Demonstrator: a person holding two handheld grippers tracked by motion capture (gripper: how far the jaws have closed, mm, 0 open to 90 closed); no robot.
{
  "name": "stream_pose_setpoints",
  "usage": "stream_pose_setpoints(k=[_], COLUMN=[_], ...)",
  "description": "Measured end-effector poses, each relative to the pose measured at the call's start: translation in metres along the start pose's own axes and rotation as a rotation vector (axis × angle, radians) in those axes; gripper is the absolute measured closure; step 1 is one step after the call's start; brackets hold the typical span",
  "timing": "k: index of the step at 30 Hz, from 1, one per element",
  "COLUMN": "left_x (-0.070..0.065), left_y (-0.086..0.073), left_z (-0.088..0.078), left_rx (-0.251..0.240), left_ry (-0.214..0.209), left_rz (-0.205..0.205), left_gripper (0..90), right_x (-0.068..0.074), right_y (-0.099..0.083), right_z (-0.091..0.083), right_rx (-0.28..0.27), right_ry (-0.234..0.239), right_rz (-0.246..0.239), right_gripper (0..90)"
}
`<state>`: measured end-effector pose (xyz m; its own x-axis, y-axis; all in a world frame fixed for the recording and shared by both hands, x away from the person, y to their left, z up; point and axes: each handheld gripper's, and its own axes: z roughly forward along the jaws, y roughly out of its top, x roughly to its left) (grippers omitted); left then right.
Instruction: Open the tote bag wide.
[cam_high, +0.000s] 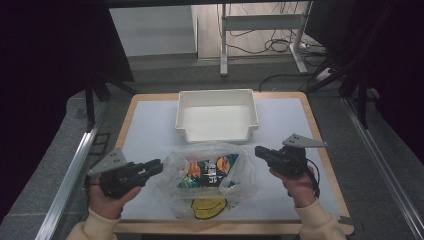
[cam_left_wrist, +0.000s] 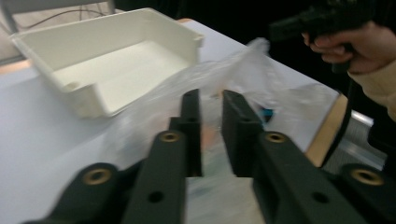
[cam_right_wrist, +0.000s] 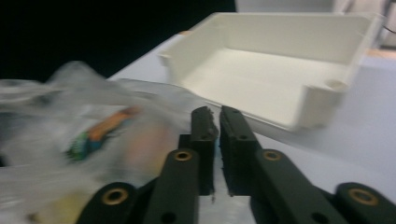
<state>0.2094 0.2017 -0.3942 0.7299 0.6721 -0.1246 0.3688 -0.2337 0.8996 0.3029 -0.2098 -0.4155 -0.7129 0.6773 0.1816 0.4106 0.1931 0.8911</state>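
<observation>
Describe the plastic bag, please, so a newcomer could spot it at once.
On the table, just in front of the white bin, lies the plastic bag. It is clear and crinkled, with colourful packets inside and a yellow smiley face printed on it.

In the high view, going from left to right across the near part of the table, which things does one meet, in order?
Left hand-held gripper → clear plastic bag holding colourful packets → right hand-held gripper. The white bin stands farther back, above the bag, so it is left out of the order.
</observation>
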Motion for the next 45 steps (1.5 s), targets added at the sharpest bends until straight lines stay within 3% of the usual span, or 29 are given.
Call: stream_pose_setpoints(k=[3,5,7,9,11,14,18,22,25,27,30,37,45], left_x=[-0.020,-0.020,-0.009,0.003,0.011,0.015,0.011,0.007,0.020,0.032,0.044,0.054,0.068], left_y=[0.011,0.015,0.015,0.010,0.005,-0.004,-0.013,-0.018,-0.025,-0.031,-0.038,-0.043,-0.052], left_z=[0.025,0.047,0.068,0.083,0.093,0.100,0.099,0.101,0.103,0.104,0.107,0.111,0.115], left_rx=[0.061,0.117,0.191,0.236,0.276,0.317,0.342,0.383,0.387,0.398,0.405,0.407,0.401], left_ry=[-0.018,-0.027,-0.025,-0.017,-0.015,0.001,-0.036,0.053,0.097,0.140,0.158,0.205,0.239], left_rz=[0.048,0.046,0.026,-0.006,-0.027,-0.017,-0.014,0.040,0.006,-0.010,-0.045,-0.060,-0.109], left_gripper=[85.7,85.8,85.9,85.7,85.8,85.9,86.1,86.2,87.2,87.7,88.6,89.1,89.4], right_x=[0.030,0.042,0.049,0.046,0.039,0.034,0.040,0.043,0.032,0.021,0.010,0.004,-0.010], right_y=[0.013,0.018,0.021,0.020,0.016,0.009,0.005,0.002,0.001,-0.001,-0.006,-0.009,-0.014], right_z=[0.005,0.014,0.029,0.046,0.060,0.072,0.077,0.080,0.081,0.081,0.083,0.089,0.096], right_rx=[0.014,0.032,0.064,0.120,0.158,0.225,0.250,0.259,0.239,0.237,0.243,0.249,0.264], right_ry=[0.049,0.077,0.097,0.117,0.105,0.104,0.105,0.068,-0.008,-0.026,-0.049,-0.117,-0.185], right_rz=[-0.080,-0.113,-0.137,-0.130,-0.115,-0.117,-0.141,-0.156,-0.148,-0.115,-0.099,-0.128,-0.127], right_gripper=[86.5,86.6,86.8,87.5,88.0,88.0,88.0,88.0,88.0,88.0,88.0,88.0,88.2])
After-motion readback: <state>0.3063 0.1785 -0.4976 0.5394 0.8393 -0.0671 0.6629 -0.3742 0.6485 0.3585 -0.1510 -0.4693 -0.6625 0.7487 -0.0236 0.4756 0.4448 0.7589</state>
